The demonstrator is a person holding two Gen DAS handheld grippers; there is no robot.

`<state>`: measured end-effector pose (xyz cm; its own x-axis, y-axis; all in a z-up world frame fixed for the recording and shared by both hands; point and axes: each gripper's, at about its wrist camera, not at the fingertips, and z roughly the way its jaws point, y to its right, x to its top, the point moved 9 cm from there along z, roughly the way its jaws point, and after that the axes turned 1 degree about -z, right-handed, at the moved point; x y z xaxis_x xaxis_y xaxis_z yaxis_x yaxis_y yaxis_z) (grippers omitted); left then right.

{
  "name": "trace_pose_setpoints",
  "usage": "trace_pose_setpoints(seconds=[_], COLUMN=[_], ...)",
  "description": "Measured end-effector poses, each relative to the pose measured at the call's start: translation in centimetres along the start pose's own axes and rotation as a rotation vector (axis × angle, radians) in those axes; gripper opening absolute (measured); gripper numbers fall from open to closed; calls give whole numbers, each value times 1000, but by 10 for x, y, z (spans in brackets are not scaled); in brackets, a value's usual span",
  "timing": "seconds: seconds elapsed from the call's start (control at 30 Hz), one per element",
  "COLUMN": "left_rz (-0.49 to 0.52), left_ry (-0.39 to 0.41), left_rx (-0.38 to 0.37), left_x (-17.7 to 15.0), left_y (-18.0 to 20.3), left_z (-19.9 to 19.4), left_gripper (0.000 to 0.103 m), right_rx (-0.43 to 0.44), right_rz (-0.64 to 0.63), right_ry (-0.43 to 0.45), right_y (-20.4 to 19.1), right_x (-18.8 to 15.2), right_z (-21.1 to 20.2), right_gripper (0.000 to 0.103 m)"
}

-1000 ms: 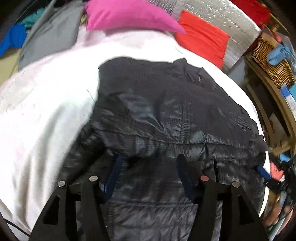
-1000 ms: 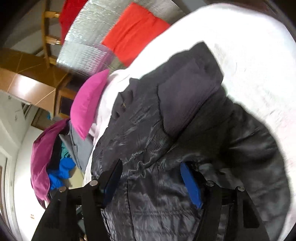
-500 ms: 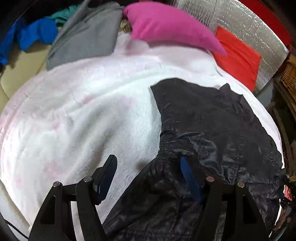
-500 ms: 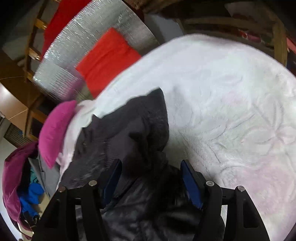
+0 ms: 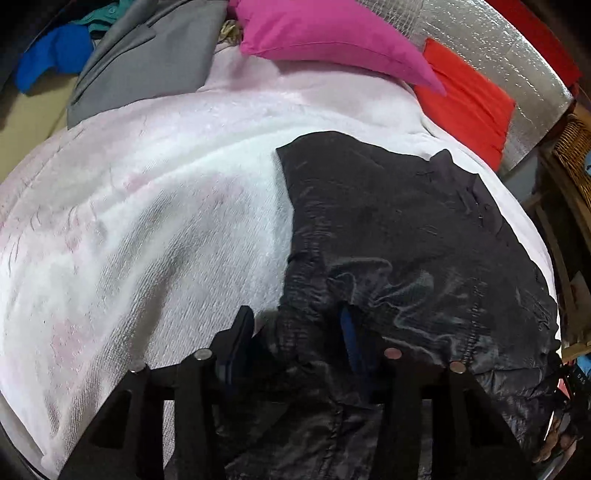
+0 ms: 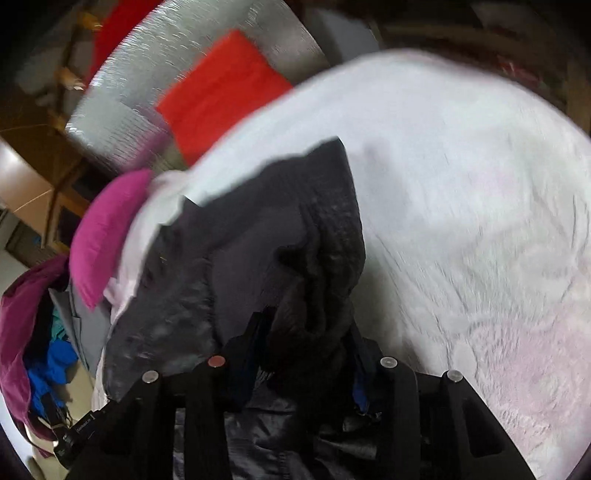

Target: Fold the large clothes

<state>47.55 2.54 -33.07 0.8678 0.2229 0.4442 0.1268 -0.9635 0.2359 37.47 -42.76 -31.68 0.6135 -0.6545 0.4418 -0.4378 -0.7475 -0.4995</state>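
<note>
Black, slick and quilted, the jacket [image 5: 406,240] lies spread on the white blanket [image 5: 147,240] of the bed, toward the right side in the left wrist view, its collar pointing to the far end where a pink pillow [image 5: 332,33] and a red cushion [image 5: 465,107] rest against a silver foil panel [image 5: 491,48]. A grey garment [image 5: 147,62] and other clothes sit heaped at the far left, well apart from the jacket.

The step in hand looks like the taking-hold that comes ahead of a fold: each gripper is set at one side edge of the jacket's near part. The left gripper [image 5: 295,332] stands about half open and its jaws are closing; the jacket's left edge is bunched between them, but one blue pad still shows a gap beside the cloth, so I would not call it gripped yet. The right gripper [image 6: 306,343] is narrower and also closing, with a thick roll of the dark fabric, apparently a sleeve or side panel, filling the space between its fingers; the cloth seems squeezed there, though the picture is blurred.

The next move probably calls for both grips to finish closing on a full layer of fabric, not just the slippery outer shell, and then for the two edges to be lifted together and carried toward the far end or across the middle.
</note>
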Motion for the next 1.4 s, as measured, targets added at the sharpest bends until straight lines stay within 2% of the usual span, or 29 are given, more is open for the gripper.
trace_pose_setpoints(seconds=[0.07, 0.13, 0.17, 0.2, 0.27, 0.37, 0.43, 0.6, 0.77, 0.83, 0.9, 1.0, 1.03, 1.13, 1.23, 1.37, 1.4], left_rz=[11, 49, 68, 96, 134, 201, 235, 291, 321, 330, 336, 333, 330, 325, 326, 316, 311], left_ry=[15, 49, 63, 83, 121, 219, 283, 386, 406, 409, 402, 396, 396, 391, 373, 330, 314], left_rx=[26, 65, 81, 104, 124, 179, 202, 230, 218, 225, 227, 231, 231, 231, 236, 266, 272], left_x=[0, -1, -2, -4, -3, 2, 5, 7, 1, -4, -3, -3, -3, -4, -4, -5, -5], left_y=[-2, 3, 5, 10, 16, 27, 34, 46, 55, 55, 56, 56, 56, 55, 54, 48, 46], left_z=[-4, -14, -18, -24, -33, -53, -66, -84, -94, -99, -97, -97, -97, -96, -93, -84, -82], left_gripper=[59, 59, 61, 64, 66, 68, 77, 78, 78, 78, 78, 78, 78, 78, 79, 79, 79], right_rx=[36, 44, 41, 40, 41, 46, 52, 57, 14, -7, -42, -57, -48, -36, -88, -40, -28], right_rz=[26, 41, 50, 56, 62, 50, 37, 47, 53, 65, 52, 1, -6, -24, 10, 55, 65], right_ry=[3, 10, 12, 16, 50, 122, 165, 122, 104, 63, 48, 105, 122, 162, 70, 92, 98], right_y=[1, 2, 2, 3, 1, -2, -6, -12, -9, -5, -3, -10, -12, -15, 1, 2, 2], right_x=[2, 3, 4, 4, 8, 16, 21, 18, 16, 11, 7, 11, 13, 17, 8, 13, 13], right_z=[-4, -9, -10, -13, -22, -41, -51, -36, -20, -9, -1, -12, -17, -25, -4, -15, -18], right_gripper=[44, 50, 56, 66, 74, 75, 77, 78, 79, 79, 74, 54, 53, 53, 53, 55, 61])
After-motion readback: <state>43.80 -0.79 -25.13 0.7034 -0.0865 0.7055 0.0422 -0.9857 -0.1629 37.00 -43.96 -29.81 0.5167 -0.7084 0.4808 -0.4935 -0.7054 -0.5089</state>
